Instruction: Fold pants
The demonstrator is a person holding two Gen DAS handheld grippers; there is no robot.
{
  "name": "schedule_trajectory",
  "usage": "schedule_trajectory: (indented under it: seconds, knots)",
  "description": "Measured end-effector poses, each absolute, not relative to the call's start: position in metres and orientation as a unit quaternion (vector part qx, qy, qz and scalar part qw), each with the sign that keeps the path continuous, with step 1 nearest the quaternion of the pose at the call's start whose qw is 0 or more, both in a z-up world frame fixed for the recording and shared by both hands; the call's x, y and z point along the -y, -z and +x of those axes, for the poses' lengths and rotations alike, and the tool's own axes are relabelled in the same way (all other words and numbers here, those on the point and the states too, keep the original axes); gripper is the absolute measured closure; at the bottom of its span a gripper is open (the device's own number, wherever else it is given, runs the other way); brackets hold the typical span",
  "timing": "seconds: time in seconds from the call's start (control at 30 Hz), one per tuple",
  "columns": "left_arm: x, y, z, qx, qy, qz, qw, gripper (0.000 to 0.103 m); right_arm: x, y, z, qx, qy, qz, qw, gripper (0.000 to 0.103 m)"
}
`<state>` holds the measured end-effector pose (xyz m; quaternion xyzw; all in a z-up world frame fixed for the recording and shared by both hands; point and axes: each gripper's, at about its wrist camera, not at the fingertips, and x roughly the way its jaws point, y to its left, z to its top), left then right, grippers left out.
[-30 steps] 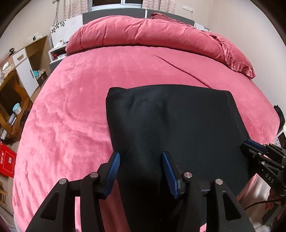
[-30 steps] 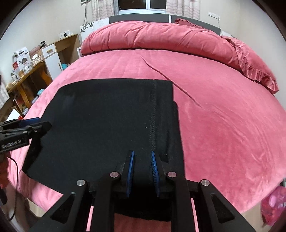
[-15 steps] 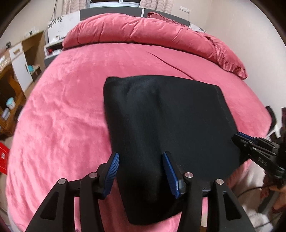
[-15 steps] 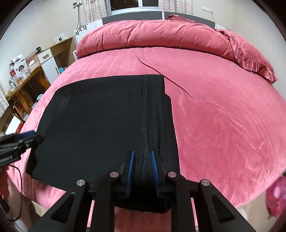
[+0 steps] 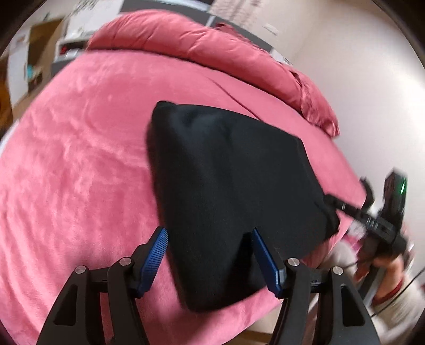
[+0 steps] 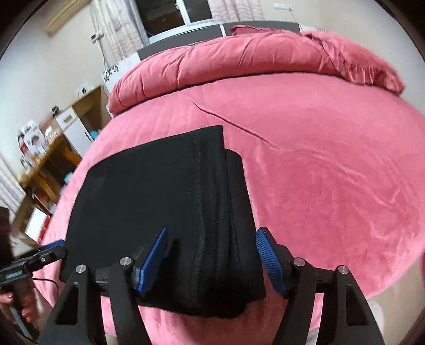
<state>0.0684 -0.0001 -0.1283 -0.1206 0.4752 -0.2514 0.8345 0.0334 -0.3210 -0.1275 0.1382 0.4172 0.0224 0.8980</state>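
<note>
A wide bed [image 6: 332, 164] covered in a pink plush blanket filled the room, with a bunched pink duvet [image 6: 239, 61] along its head. Behind it stood a grey headboard [image 6: 186, 39], a dark window [image 6: 164, 13] and patterned curtains [image 6: 233, 8]. Wooden shelves [image 6: 47, 159] and a white cabinet [image 6: 74, 127] lined the pale wall [image 6: 39, 66].
</note>
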Motion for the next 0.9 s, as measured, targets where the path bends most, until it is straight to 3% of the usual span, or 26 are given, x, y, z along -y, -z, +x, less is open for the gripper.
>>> schedule_trajectory:
  seconds: [0.17,0.27,0.57,0.7,0.8,0.9]
  knots:
    - [0.002,0.137,0.096,-0.505,0.278,-0.142,0.805,0.036,0.342,0.152,0.058,-0.458,-0.05,0.188,0.867,0.032]
    - [0.006,0.139,0.101,-0.507,0.292,-0.124,0.801,0.033,0.352,0.166,0.068,-0.472,-0.073,0.227,0.849,0.025]
    - [0.002,0.157,0.113,-0.524,0.318,-0.131,0.779,0.024,0.36,0.189,0.077,-0.473,-0.122,0.292,0.822,0.025]
    - [0.005,0.178,0.123,-0.555,0.324,-0.186,0.743,0.023,0.355,0.191,0.085,-0.471,-0.127,0.29,0.823,0.03]
    - [0.014,0.18,0.122,-0.55,0.32,-0.169,0.753,0.023,0.351,0.19,0.09,-0.471,-0.12,0.278,0.829,0.031]
    - [0.018,0.176,0.117,-0.537,0.316,-0.147,0.768,0.033,0.349,0.185,0.086,-0.463,-0.119,0.28,0.832,0.041]
